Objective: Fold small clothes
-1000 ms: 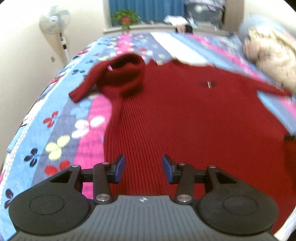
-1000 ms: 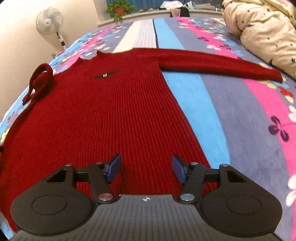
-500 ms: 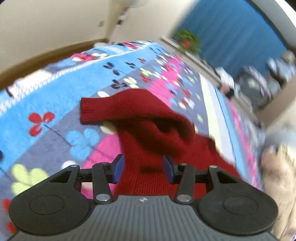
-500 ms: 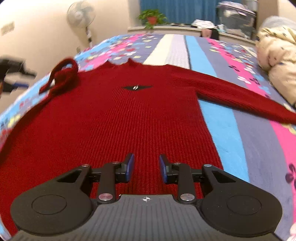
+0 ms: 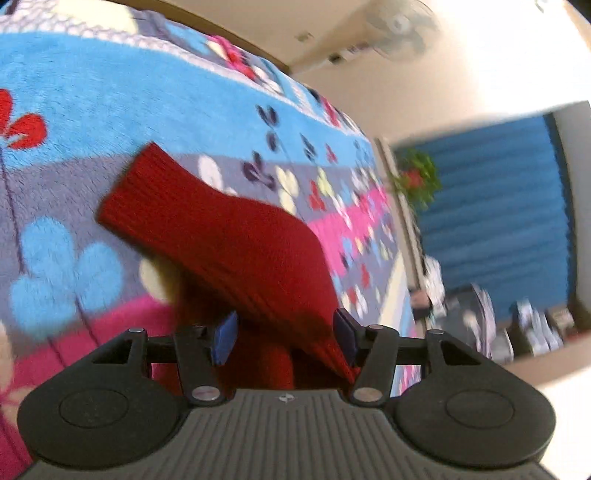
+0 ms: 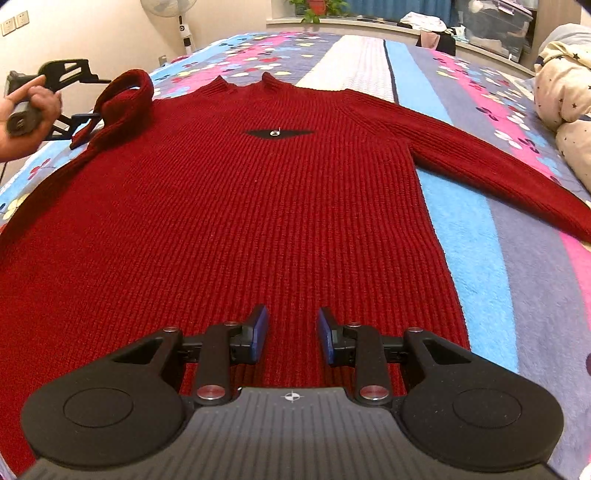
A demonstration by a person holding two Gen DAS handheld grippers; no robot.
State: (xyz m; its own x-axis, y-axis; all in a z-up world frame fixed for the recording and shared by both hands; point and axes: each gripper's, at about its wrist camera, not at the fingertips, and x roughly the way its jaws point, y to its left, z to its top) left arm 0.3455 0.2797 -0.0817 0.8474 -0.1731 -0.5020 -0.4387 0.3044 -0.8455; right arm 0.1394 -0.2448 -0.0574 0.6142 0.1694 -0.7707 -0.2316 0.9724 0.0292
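Note:
A dark red ribbed sweater (image 6: 251, 206) lies flat on the bed, neck at the far end. Its right sleeve (image 6: 491, 166) stretches out to the right. Its left sleeve (image 6: 122, 99) is bunched up in a loop at the far left. In the left wrist view that sleeve (image 5: 236, 243) lies between the fingers of my left gripper (image 5: 286, 334), which is open around it, cuff pointing away. My left gripper also shows in the right wrist view (image 6: 79, 94), beside the bunched sleeve. My right gripper (image 6: 291, 334) is open and empty, low over the sweater's hem.
The bed carries a striped flowered blanket (image 6: 480, 236) in blue, grey and pink. A cream star-print duvet (image 6: 565, 96) is heaped at the far right. A standing fan (image 6: 173, 14) is by the wall at the far left. A windowsill with a plant (image 6: 310, 7) is beyond the bed.
My left gripper has swung left from over the sweater body to the bunched sleeve and moved in close around it. My right gripper has narrowed its opening and moved slightly left along the hem.

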